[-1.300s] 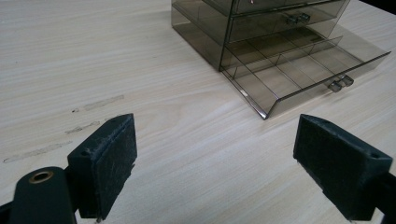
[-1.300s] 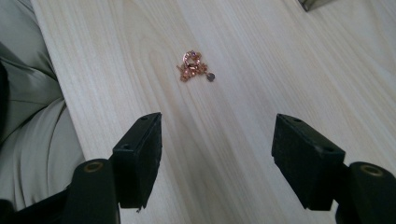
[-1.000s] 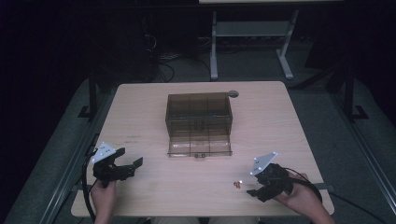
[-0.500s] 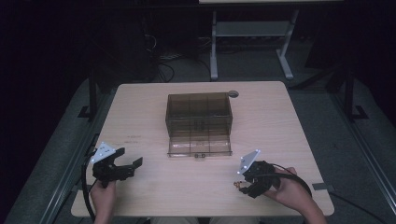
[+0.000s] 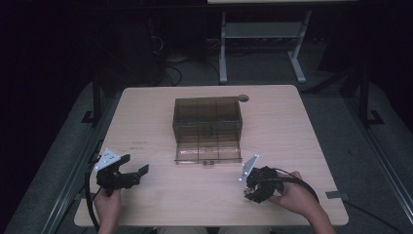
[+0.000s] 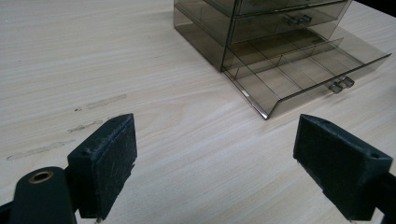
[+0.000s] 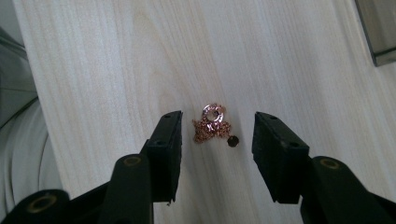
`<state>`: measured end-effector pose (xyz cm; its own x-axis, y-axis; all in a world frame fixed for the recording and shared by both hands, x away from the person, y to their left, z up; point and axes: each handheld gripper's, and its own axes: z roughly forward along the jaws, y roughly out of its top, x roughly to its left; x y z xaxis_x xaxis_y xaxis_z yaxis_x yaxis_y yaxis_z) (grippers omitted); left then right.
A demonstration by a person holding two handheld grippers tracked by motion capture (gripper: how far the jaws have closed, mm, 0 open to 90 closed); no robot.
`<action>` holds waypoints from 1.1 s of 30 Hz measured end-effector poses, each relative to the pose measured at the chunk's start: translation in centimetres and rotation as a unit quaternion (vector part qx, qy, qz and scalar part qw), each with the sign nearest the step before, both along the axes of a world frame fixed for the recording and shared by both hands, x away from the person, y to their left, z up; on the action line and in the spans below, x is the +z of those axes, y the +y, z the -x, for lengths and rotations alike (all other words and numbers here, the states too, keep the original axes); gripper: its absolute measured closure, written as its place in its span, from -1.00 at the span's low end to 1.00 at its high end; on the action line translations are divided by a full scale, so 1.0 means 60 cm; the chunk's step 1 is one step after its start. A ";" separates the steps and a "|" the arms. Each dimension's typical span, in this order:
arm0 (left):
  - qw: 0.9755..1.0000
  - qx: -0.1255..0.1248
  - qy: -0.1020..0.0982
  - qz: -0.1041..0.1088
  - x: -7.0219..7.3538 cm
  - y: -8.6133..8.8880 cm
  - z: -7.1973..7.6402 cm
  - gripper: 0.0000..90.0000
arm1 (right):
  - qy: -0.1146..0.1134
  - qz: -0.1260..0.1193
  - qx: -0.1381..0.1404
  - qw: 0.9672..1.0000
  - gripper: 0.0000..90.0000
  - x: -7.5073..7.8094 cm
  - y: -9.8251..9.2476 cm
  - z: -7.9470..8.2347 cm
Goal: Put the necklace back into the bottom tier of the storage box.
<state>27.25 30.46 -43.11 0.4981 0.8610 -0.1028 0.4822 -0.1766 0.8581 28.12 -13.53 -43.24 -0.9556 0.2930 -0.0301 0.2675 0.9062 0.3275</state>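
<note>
Dim lab; lone table, floor cables

Drawer box mid-table; chain between right gripper jaws

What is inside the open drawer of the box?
The pulled-out bottom drawer shows only its own dividers; every visible compartment looks empty. Its back part stays under the box, so that part cannot be checked.
</note>
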 end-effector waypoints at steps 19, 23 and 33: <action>1.000 0.000 0.000 -0.002 0.001 0.002 0.001 -0.71 | 0.017 0.031 0.006 0.999 0.50 -0.008 0.022 -0.013; 1.000 0.000 0.000 -0.002 0.001 0.002 0.001 -0.71 | 0.022 0.036 0.008 0.999 0.56 -0.010 0.024 -0.014; 1.000 0.001 -0.001 0.001 0.001 0.001 0.001 -0.71 | 0.044 0.038 0.002 0.998 0.84 -0.009 0.025 -0.022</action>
